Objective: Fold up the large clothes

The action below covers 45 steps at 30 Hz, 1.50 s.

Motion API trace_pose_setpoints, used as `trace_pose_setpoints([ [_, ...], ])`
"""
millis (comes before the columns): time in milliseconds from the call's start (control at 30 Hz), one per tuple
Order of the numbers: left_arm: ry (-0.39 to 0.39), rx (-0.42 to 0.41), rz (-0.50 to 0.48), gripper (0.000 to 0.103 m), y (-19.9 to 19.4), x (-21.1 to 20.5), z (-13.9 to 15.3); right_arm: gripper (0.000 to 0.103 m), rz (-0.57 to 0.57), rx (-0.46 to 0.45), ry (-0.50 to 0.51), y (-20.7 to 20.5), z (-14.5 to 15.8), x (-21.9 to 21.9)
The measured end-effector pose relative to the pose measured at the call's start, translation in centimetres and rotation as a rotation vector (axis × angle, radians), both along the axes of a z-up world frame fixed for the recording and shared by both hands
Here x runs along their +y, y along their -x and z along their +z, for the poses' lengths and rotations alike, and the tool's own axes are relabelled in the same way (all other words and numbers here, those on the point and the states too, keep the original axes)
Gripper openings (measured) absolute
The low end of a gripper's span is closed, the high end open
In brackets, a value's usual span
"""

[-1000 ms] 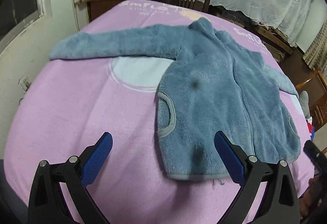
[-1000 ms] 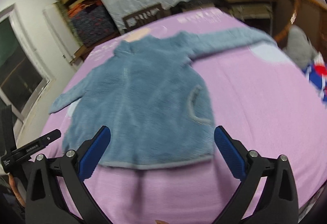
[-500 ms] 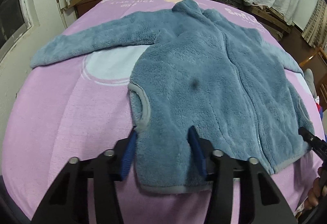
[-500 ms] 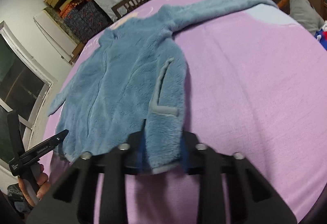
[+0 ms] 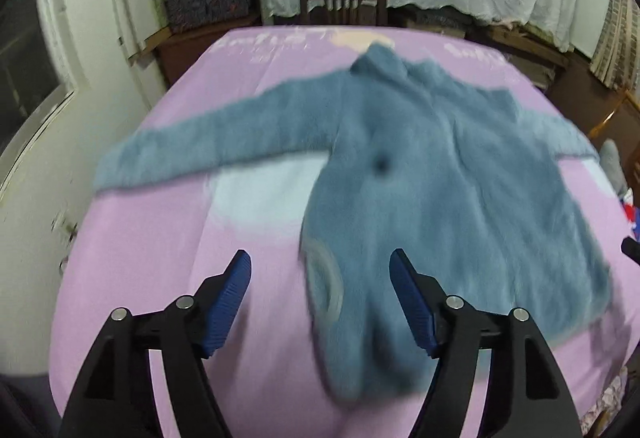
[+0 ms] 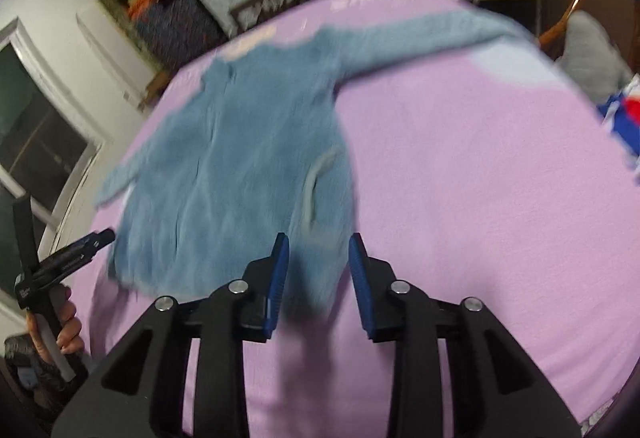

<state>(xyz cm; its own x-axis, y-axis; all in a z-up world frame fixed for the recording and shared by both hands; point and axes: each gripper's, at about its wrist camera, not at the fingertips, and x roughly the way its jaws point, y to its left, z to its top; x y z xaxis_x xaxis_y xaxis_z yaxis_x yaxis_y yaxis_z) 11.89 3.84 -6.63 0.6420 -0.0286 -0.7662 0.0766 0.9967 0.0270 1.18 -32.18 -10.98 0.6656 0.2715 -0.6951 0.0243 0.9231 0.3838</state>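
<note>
A blue fleece jacket (image 5: 420, 174) lies front up with sleeves spread on the pink bedcover (image 5: 168, 278), filling the centre of both frames. Our left gripper (image 5: 320, 290) has just been opening, its jaws apart around the lower hem corner without pressing; our right gripper (image 6: 316, 270), jaws narrowly parted and also just opening, straddles the opposite corner. To fold cleanly, we judge both should bite the hem squarely together before lifting.

White lettering on the pink bedsheet (image 5: 256, 50) is too blurred to read.
</note>
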Motion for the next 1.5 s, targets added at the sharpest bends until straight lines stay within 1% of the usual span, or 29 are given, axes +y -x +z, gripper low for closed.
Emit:
trace_pose_setpoints([
  [67,0.01,-0.02,-0.023,0.075,-2.2,-0.7,0.8,0.031,0.0,-0.052,0.014,-1.9,2.1,-0.3],
  [133,-0.015,-0.043,-0.032,0.076,-5.1,-1.5,1.3,0.031,0.032,-0.082,-0.008,-4.1,3.1,0.2],
  [167,-0.029,-0.043,-0.037,0.077,-6.5,-1.8,1.2,0.031,0.056,-0.089,-0.025,-6.1,3.3,0.7],
  [267,-0.095,-0.05,-0.01,0.077,-10.6,-1.3,0.7,0.031,0.085,-0.047,-0.059,-11.4,2.6,1.4],
  [333,-0.111,-0.064,0.022,0.076,-13.2,0.1,0.8,0.031,0.07,-0.005,-0.072,-14.4,1.6,1.4],
  [367,-0.101,-0.059,0.024,0.076,-14.5,0.8,0.9,0.031,0.068,0.013,-0.097,-15.9,1.2,1.0],
  [433,-0.045,-0.044,-0.001,0.076,-17.6,2.4,1.1,0.031,0.073,0.03,-0.149,-17.8,0.8,0.8],
  [500,-0.036,-0.035,-0.031,0.076,-20.3,2.7,0.9,0.032,0.104,0.027,-0.158,-20.5,1.0,1.1],
  [567,-0.042,-0.028,-0.064,0.077,-22.5,2.4,0.4,0.046,0.127,0.009,-0.106,-22.9,1.5,1.6],
  [600,-0.044,-0.025,-0.086,0.077,-23.6,1.9,0.1,0.057,0.132,-0.003,-0.072,-24.0,1.8,1.8],
  [633,-0.052,-0.023,-0.118,0.079,-24.7,1.4,-0.3,0.063,0.137,-0.018,-0.033,-25.0,2.0,2.2],
  [700,-0.059,-0.02,-0.175,0.086,-26.1,0.5,-1.3,0.066,0.155,-0.046,0.053,-27.7,2.4,2.9],
  [767,-0.078,-0.012,-0.202,0.086,-27.8,0.1,-2.7,0.069,0.172,-0.058,0.102,-30.0,2.4,3.3],
  [833,-0.052,0.014,-0.224,0.085,-28.9,0.2,-3.9,0.07,0.179,-0.053,0.117,-32.4,1.9,3.0],
  [867,-0.042,0.019,-0.234,0.08,-29.2,0.2,-4.5,0.07,0.18,-0.051,0.113,-32.9,1.6,2.8],
  [900,-0.032,0.021,-0.244,0.061,-29.2,0.2,-4.9,0.07,0.189,-0.044,0.101,-34.0,1.2,2.6],
  [933,0.033,0.037,-0.282,0.041,-29.2,0.5,-5.1,0.07,0.195,-0.038,0.095,-34.5,0.9,2.5],
  [967,0.078,0.042,-0.305,0.033,-29.1,0.7,-4.9,0.07,0.209,-0.021,0.093,-35.3,0.3,2.5],
  [1000,0.087,0.039,-0.313,0.021,-29.0,0.7,-4.8,0.07,0.22,-0.01,0.102,-35.9,-0.1,2.6],
  [1033,0.066,0.025,-0.307,0.018,-28.8,0.6,-4.8,0.063,0.229,-0.003,0.122,-36.4,-0.5,2.9],
  [1067,0.046,0.02,-0.296,0.017,-28.9,0.5,-4.8,0.049,0.246,0.009,0.162,-36.8,-1.1,3.3],
  [1100,0.039,0.019,-0.29,0.016,-29.0,0.5,-4.8,0.014,0.261,0.031,0.208,-37.1,-1.7,3.8],
  [1133,0.031,0.012,-0.28,0.015,-29.2,0.5,-4.8,0.014,0.264,0.039,0.224,-37.1,-2.1,4.1],
  [1167,0.023,0.005,-0.268,0.013,-29.4,0.7,-4.7,0.013,0.262,0.019,0.221,-37.2,-2.1,4.1],
  [1267,0.054,0.016,-0.228,0.01,-31.1,1.5,-4.7,0.012,0.236,0.01,0.214,-38.2,-2.0,3.6],
  [1333,0.002,0.027,-0.138,0.007,-31.9,2.2,-5.0,0.012,0.206,0.026,0.159,-39.0,-2.6,2.9],
  [1400,0.052,0.051,-0.114,0.01,-31.8,3.3,-4.9,0.014,0.204,0.025,0.148,-39.0,-2.5,2.8],
  [1467,0.066,0.038,-0.1,0.013,-30.7,4.3,-4.1,0.024,0.18,0.024,0.128,-38.3,-2.2,2.3],
  [1500,0.07,0.023,-0.102,0.021,-29.9,4.6,-3.6,0.024,0.17,0.015,0.109,-37.7,-1.8,1.9],
])
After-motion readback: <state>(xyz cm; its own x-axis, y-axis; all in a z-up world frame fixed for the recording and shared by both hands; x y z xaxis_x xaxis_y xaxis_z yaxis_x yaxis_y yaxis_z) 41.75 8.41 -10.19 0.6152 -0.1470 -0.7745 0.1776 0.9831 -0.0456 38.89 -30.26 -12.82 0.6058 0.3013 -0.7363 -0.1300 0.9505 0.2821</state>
